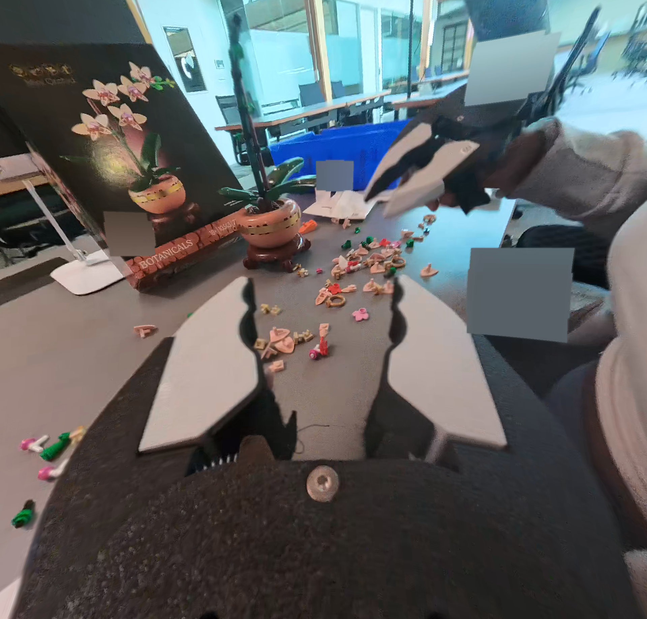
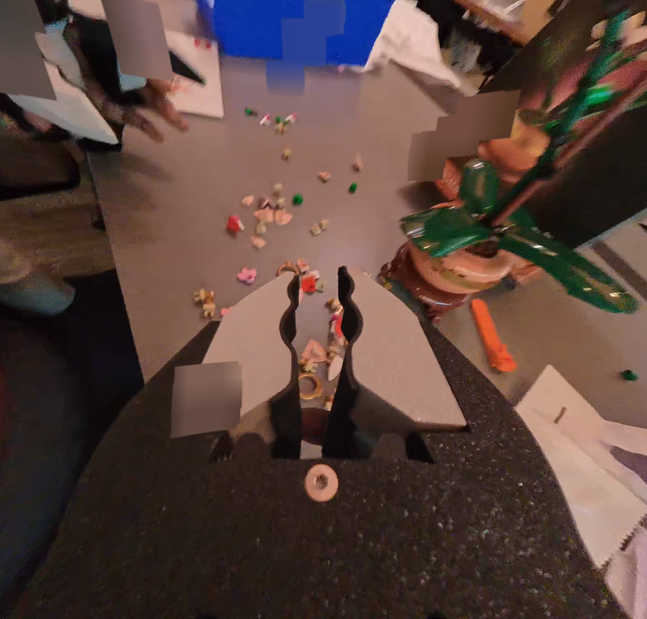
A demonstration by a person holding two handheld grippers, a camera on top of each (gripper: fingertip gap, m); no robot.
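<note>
Many small bricks [image 1: 364,262] scattered on grey table [image 1: 87,357]; glass-walled office.

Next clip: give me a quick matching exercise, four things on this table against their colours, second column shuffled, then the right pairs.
Things:
1. bin
2. plant pot
3. leaves
4. small tool beside the pot

Colours:
A. orange
B. dark green
C. blue
D. pink with a gold band

Pairs: 1-C, 2-D, 3-B, 4-A

Left view bright, window-lit; right view dim, warm, motion-blurred; fisheye-warped edges.
</note>
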